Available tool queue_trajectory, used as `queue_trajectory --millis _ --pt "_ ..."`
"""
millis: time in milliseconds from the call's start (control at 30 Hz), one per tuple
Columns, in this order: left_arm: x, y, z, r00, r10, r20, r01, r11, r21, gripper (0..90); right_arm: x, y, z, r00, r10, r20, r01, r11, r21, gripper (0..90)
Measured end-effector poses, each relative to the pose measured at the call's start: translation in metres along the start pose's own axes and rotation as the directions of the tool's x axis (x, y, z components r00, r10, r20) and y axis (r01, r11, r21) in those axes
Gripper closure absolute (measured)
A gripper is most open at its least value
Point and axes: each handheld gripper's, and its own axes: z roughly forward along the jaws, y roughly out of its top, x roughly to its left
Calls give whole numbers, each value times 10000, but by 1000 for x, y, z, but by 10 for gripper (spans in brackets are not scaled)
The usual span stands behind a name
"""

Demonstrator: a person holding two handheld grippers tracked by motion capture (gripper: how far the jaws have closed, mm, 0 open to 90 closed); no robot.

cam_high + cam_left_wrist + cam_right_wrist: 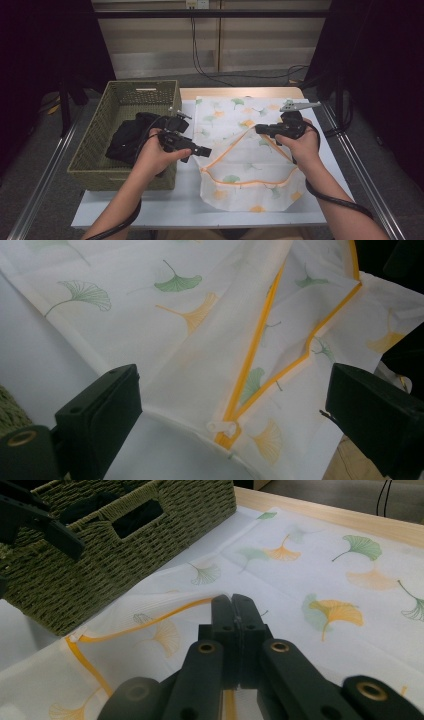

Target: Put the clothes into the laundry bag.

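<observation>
The white fabric bag printed with ginkgo leaves (240, 150) lies on my white counter (165, 205), its orange zipper (250, 180) gaping, just right of the olive woven basket (125, 135). My left gripper (202, 150), jaws wide apart, hovers at its zipper end. My right gripper (260, 129) is clamped on the zipper edge. The left gripper view shows the white zipper pull (221, 427).

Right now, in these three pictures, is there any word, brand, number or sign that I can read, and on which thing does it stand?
There is no text to read.
The white bag has a leaf pattern and an orange zipper, no letters.
The green basket and the dark clothes in it have no label.
Both hand-held grippers, left and right, carry no marking.
The wall outlet is too small to tell.
</observation>
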Motion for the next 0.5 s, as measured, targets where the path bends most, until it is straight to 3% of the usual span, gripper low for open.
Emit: queue_trajectory --millis 267,300,333,500 --pt "11 2 -16 9996 -100 -246 97 9999 -123 67 0 -1 1 10000 -42 13 42 10000 2 900" --pt "12 3 -18 9996 -143 -249 138 9997 -176 67 0 -1 1 10000 -38 -1 38 10000 -11 900" --pt "12 3 -19 9987 -469 -221 458 9979 -461 67 0 -1 1 10000 -27 5 27 10000 -7 900" --pt "18 1 -29 9984 -470 -310 449 9968 -655 67 0 -1 1 10000 -8 -11 8 10000 7 900"
